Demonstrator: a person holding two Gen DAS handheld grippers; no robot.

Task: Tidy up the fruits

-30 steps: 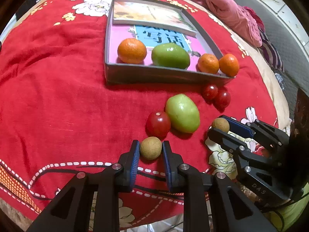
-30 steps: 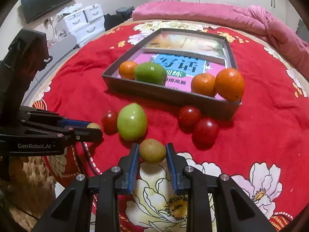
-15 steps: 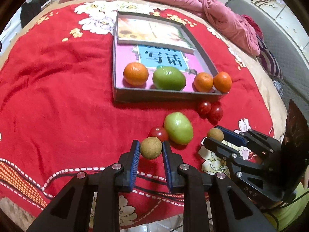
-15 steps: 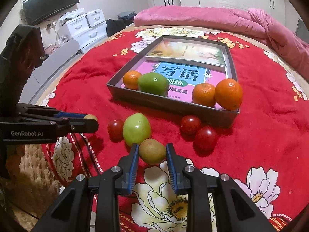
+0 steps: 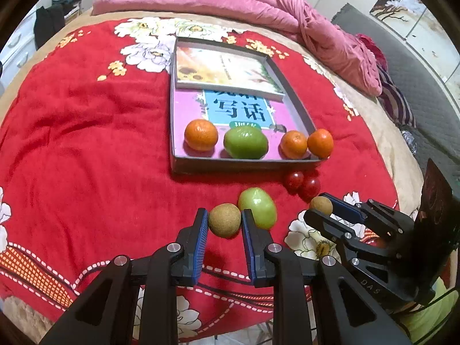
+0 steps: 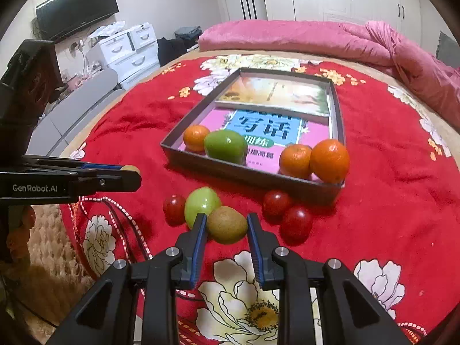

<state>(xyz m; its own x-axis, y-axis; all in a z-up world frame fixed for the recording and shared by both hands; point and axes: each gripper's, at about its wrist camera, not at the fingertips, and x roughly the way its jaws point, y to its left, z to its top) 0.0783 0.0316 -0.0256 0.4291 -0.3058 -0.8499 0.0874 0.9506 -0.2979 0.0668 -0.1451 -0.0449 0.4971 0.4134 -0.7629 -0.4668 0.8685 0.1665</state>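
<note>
The left hand-held gripper (image 5: 224, 224) is clamped on a brown kiwi (image 5: 224, 220), held clear above the red blanket (image 5: 86, 158) on the bed. The right hand-held gripper (image 6: 226, 230) is pinched on a second kiwi (image 6: 227, 224), also off the blanket. In the left wrist view this gripper comes in from the right with its kiwi at the tips.

Just beyond the held fruits a green mango (image 6: 202, 204) lies on the blanket with a red tomato (image 6: 174, 210) touching its left side. To the right, two more tomatoes (image 6: 287, 212) sit side by side, just in front of the grey tray (image 6: 253, 174).

Along the tray's near wall, from left to right, stand an orange (image 5: 201, 135), another green mango (image 5: 245, 143) and two oranges (image 5: 307, 143) touching each other in the right corner. Behind them two books (image 5: 230, 92) cover the tray floor, one overlapping the other.

Farther back a pink quilt (image 6: 316, 37) lies bunched across the bed
</note>
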